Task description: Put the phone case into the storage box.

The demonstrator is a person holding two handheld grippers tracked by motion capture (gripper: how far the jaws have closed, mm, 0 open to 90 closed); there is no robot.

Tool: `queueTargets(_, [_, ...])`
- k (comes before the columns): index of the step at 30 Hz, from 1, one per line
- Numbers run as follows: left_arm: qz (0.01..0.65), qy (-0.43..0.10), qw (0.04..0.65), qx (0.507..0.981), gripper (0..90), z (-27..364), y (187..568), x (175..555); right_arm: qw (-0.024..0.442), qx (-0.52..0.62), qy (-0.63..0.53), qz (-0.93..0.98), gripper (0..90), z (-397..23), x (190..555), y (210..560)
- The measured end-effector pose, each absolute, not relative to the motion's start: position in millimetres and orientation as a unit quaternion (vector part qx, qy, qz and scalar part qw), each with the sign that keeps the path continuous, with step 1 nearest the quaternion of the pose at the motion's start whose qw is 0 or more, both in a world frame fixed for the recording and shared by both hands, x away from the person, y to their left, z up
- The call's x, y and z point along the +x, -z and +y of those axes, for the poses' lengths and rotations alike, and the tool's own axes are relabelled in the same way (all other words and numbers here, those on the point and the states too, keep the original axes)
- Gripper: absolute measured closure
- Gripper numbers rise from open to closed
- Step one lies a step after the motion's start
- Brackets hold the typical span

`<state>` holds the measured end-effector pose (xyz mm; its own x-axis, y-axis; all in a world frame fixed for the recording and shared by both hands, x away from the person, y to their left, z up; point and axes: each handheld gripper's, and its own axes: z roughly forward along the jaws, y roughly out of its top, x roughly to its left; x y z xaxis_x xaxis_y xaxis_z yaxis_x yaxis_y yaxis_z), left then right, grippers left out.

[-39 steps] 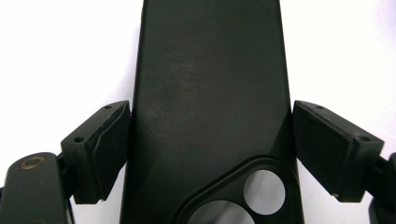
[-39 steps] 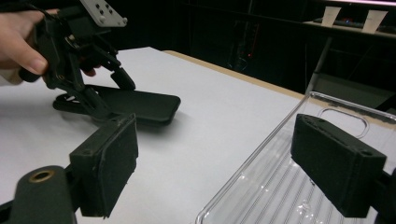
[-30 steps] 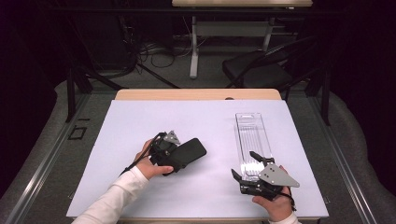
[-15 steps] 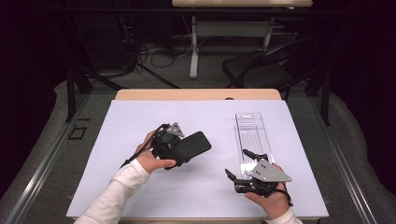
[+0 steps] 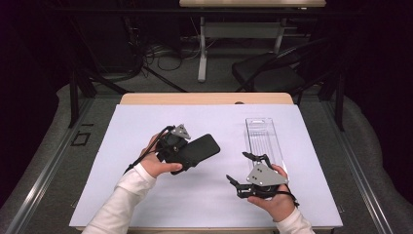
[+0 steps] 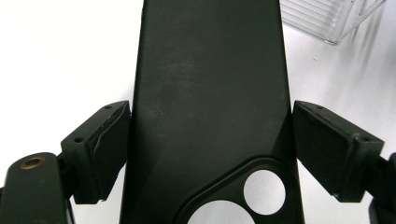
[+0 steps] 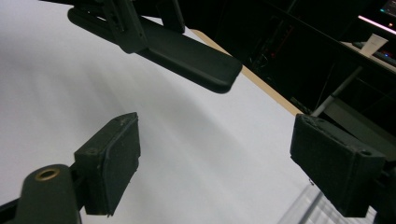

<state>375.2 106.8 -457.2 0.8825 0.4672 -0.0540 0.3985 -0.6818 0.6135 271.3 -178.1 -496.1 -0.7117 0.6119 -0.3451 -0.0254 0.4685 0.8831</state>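
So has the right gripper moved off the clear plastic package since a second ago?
Yes. The right gripper has slid leftward off the near end of the clear plastic package, jaws open and empty above the white mat.

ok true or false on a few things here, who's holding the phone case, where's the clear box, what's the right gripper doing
1. The left gripper holds the black phone case between its jaws. True.
2. The right gripper grips the clear plastic box. False: its jaws stand open with nothing between them.
3. The clear plastic box lies flat on the white table sheet. True.
4. The phone case lies flat on the sheet. False: it is held up off it, as the right gripper view shows.
5. The phone case has round camera cutouts. True.
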Motion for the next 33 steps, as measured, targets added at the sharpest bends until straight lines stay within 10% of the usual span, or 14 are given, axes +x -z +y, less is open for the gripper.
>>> queueTargets(33, [0.245, -0.049, 0.318, 0.914, 14.9, 109.7, 462.8, 370.1, 0.444, -0.040, -0.301, 0.843, 25.3, -128.4, 277.9, 500.2])
